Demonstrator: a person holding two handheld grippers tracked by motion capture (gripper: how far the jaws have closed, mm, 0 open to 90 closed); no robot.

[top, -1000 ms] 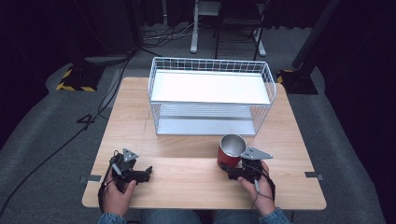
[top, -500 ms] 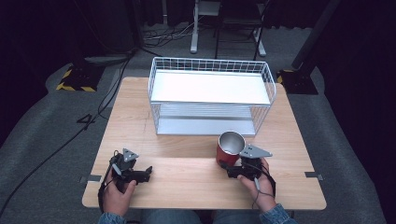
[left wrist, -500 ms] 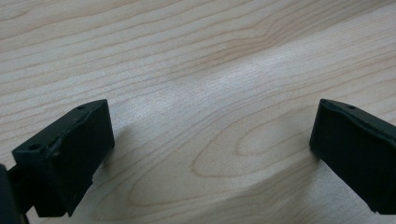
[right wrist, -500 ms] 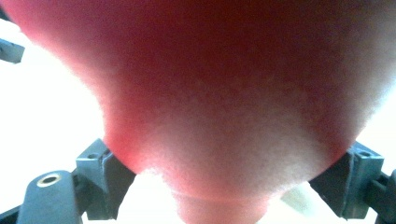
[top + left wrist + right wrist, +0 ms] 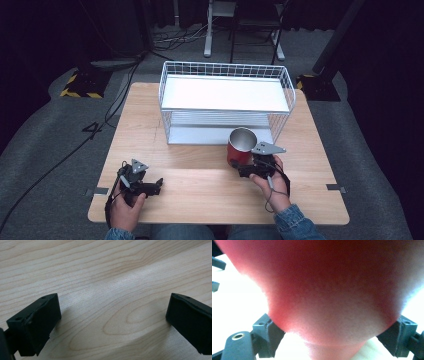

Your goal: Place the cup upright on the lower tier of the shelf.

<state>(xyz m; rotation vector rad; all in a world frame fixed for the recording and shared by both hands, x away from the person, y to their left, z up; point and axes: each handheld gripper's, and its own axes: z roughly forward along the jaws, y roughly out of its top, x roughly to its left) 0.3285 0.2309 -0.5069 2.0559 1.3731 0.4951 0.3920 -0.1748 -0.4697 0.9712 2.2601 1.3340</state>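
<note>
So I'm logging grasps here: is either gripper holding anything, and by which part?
The right gripper holds the red cup, its fingers clamped on opposite sides of the cup's lower body. The left gripper is open over bare table, holding nothing.

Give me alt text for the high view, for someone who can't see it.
The right hand-held gripper grips a red metal cup on a light wooden table, in front of a white wire basket shelf. The left hand-held gripper rests open, near the table's front left.
</note>
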